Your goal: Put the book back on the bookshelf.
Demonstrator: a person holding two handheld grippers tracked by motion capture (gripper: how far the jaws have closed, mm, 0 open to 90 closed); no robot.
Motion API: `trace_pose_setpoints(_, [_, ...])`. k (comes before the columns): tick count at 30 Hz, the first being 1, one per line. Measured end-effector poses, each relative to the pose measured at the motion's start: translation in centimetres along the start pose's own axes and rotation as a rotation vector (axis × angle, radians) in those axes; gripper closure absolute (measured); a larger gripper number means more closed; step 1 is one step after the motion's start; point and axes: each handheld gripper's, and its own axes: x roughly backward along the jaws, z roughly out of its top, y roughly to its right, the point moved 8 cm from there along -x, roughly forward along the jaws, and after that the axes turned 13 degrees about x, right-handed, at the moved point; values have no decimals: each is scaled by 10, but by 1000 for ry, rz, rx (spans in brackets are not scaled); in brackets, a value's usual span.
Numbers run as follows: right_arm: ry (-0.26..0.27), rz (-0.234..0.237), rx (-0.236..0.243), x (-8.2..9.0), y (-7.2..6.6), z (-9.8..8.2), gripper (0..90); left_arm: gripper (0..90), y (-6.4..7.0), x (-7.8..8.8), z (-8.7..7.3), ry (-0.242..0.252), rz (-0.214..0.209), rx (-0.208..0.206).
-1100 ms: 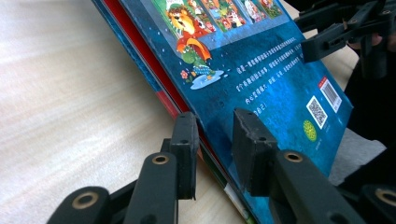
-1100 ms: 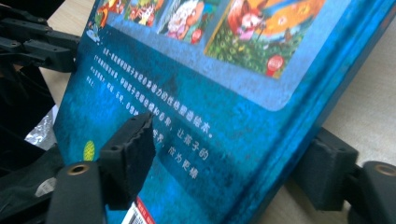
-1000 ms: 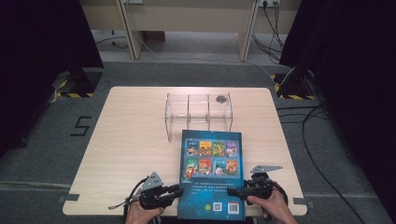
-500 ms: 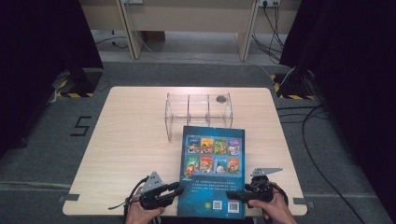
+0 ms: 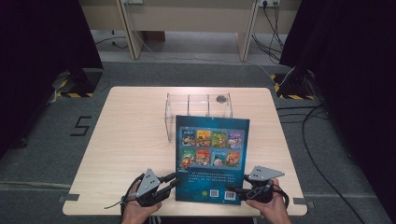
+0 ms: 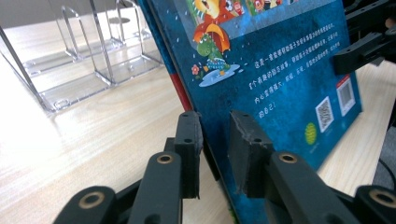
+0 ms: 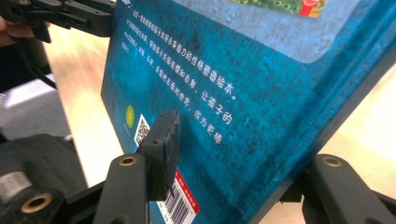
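On the near left of the bench [image 5: 121, 140], the left tongs [image 5: 173, 179] are clamped on the near left edge of the book [image 5: 211, 161]; in the left gripper view one jaw sits on the blue back cover [image 6: 280, 70] and the other behind the red spine [image 6: 183, 95]. The book stands tilted, its far edge raised and its near edge low by the near rim of the bench, with the back cover and its rows of small pictures facing up and toward the person. Just beyond the book, on the far middle of the bench, a clear plastic rack [image 5: 198, 105] with upright dividers stands on the wood, a small dark round thing [image 5: 220, 98] on it at the far right end. On the near right, the right tongs [image 5: 233, 190] straddle the book's near right corner. Their jaws have just been closing with the book between them. In the right gripper view one pad lies against the cover by the barcode [image 7: 180, 207]; the other jaw sits behind the book's edge, and I cannot tell whether it presses.
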Motion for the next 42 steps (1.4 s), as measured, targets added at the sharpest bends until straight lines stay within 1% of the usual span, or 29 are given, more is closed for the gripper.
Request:
trace_pose_setpoints(3, [14, -37, 66, 3, 2, 4, 517, 712, 2, 1, 2, 15, -11, -3])
trace_pose_setpoints(4, [21, -45, 90, 4, 2, 6, 525, 702, 3, 1, 2, 20, -17, 4])
trace_pose_setpoints(6, [31, -56, 114, 5, 2, 8, 528, 683, 3, 2, 3, 30, -28, 12])
trace_pose_setpoints(9, [55, -77, 195, 9, 1, 13, 558, 671, 2, 4, 5, 45, -27, 9])
trace_pose_setpoints(11, [54, -93, 249, 10, -1, 15, 604, 653, 1, 4, 5, 47, -24, 14])
trace_pose_setpoints(13, [38, -106, 337, 11, -5, 15, 681, 619, -1, 4, 4, 43, -13, 18])
trace_pose_setpoints(14, [20, -100, 365, 10, -7, 13, 721, 626, 1, 4, 2, 29, -56, 36])
trace_pose_setpoints(15, [-13, -87, 397, 7, -10, 9, 784, 656, 4, 3, 1, 26, -70, 46])
trace_pose_setpoints(16, [-28, -90, 413, 5, -11, 6, 732, 656, 9, 1, -1, 13, -74, 30])
trace_pose_setpoints(17, [-51, -125, 406, 3, -9, 4, 665, 654, 10, 0, -2, 18, -78, 32])
trace_pose_setpoints(18, [-53, -114, 426, 2, -9, 4, 686, 664, 10, -2, -5, -6, -87, 53])
trace_pose_setpoints(19, [-41, -116, 451, 2, -11, 5, 699, 647, 10, -3, -5, -2, -77, 37])
trace_pose_setpoints(20, [-9, -100, 432, 3, -15, 10, 715, 650, 12, -3, -1, 30, -76, 40])
trace_pose_setpoints(21, [34, -97, 411, 5, -15, 15, 737, 653, 16, -4, 4, 49, -95, 42])
trace_pose_setpoints(22, [56, -101, 401, 7, -14, 18, 752, 652, 22, -5, 6, 53, -116, 23])
trace_pose_setpoints(23, [61, -92, 391, 8, -13, 19, 758, 643, 24, -5, 6, 51, -112, 4])
trace_pose_setpoints(24, [60, -89, 388, 8, -14, 18, 761, 635, 25, -5, 5, 44, -111, 1])
trace_pose_setpoints(25, [51, -87, 377, 8, -15, 16, 762, 623, 24, -6, 2, 32, -114, 31])
trace_pose_setpoints(26, [50, -85, 366, 8, -15, 15, 763, 609, 20, -6, 1, 29, -107, 60])
trace_pose_setpoints(27, [53, -87, 353, 9, -14, 15, 764, 607, 16, -5, 0, 27, -99, 74])
trace_pose_setpoints(29, [73, -78, 324, 10, -13, 16, 769, 607, 8, -2, 2, 32, -70, 81])
trace_pose_setpoints(31, [76, -79, 324, 11, -14, 17, 774, 594, -1, 1, 4, 44, -44, 103])
trace_pose_setpoints(32, [89, -68, 301, 11, -15, 18, 774, 585, -5, 2, 5, 48, -29, 110])
trace_pose_setpoints(34, [110, -48, 279, 13, -16, 20, 785, 549, -12, 2, 4, 46, 5, 119])
trace_pose_setpoints(36, [116, -37, 273, 15, -18, 20, 799, 480, -18, 1, 4, 46, 35, 139])
trace_pose_setpoints(37, [126, -25, 258, 16, -19, 19, 805, 449, -21, 1, 4, 47, 47, 148])
trace_pose_setpoints(39, [151, -2, 232, 19, -21, 19, 826, 436, -24, -1, 5, 56, 46, 162])
trace_pose_setpoints(40, [156, 0, 234, 20, -22, 18, 831, 429, -24, -1, 5, 54, 45, 162])
trace_pose_setpoints(42, [167, -6, 213, 22, -21, 18, 828, 408, -23, -5, 4, 38, 30, 170])
